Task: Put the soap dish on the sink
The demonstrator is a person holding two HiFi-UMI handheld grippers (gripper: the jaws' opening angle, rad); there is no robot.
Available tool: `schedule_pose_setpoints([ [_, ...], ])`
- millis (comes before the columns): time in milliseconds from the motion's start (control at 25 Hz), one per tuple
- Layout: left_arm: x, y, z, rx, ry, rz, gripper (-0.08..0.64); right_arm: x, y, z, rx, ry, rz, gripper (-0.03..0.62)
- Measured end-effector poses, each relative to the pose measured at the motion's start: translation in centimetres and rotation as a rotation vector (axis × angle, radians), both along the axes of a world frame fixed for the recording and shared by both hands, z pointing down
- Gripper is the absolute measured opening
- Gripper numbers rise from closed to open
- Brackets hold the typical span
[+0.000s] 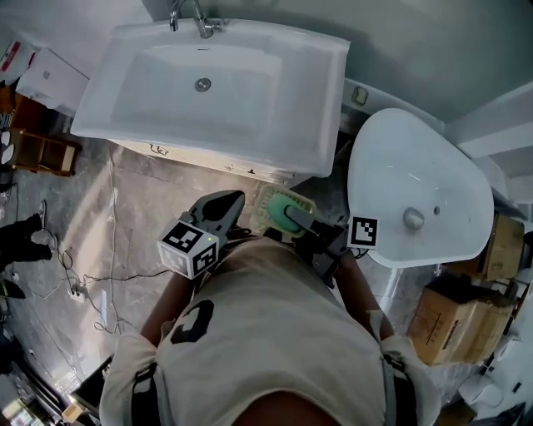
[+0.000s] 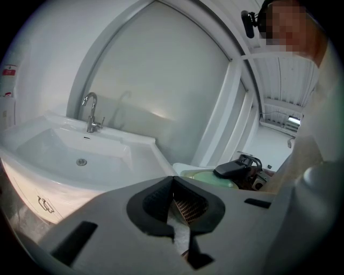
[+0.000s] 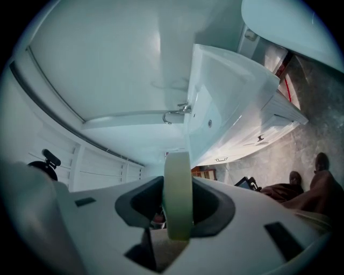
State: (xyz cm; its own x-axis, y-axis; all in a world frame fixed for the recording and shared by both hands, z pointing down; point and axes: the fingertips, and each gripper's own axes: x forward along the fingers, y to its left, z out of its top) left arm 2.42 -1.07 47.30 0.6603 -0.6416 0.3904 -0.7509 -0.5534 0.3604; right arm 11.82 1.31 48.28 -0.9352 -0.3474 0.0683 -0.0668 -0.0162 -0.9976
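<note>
While the right gripper (image 3: 178, 207) has its jaws clamped on the pale green soap dish (image 3: 178, 177), held edge-on, left gripper (image 2: 173, 188) jaws pressed together, dish above the floor (image 1: 125, 216), near the white sink's (image 1: 208, 152) front rim, chrome faucet (image 1: 196, 22) behind.

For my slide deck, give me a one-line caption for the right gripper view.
Right hand-held gripper clamps the pale green soap dish edge-on, with the white sink ahead.
</note>
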Motion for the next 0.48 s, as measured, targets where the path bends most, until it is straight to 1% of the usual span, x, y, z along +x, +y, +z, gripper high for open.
schedule_pose_setpoints([
  [120,-0.3,-0.6,0.1,0.003,-0.015,0.000,0.020,-0.4,-0.6,0.0,-0.004,0.003,-0.009,0.146],
  [280,-1.8,-2.4,-0.2,0.015,-0.005,0.000,0.020,-1.7,-2.0,0.2,-0.011,0.021,-0.012,0.147],
  [480,-4.2,-5.5,-0.1,0.030,0.006,0.041,0.020,-3.0,-5.1,-0.6,0.010,0.027,0.062,0.147],
])
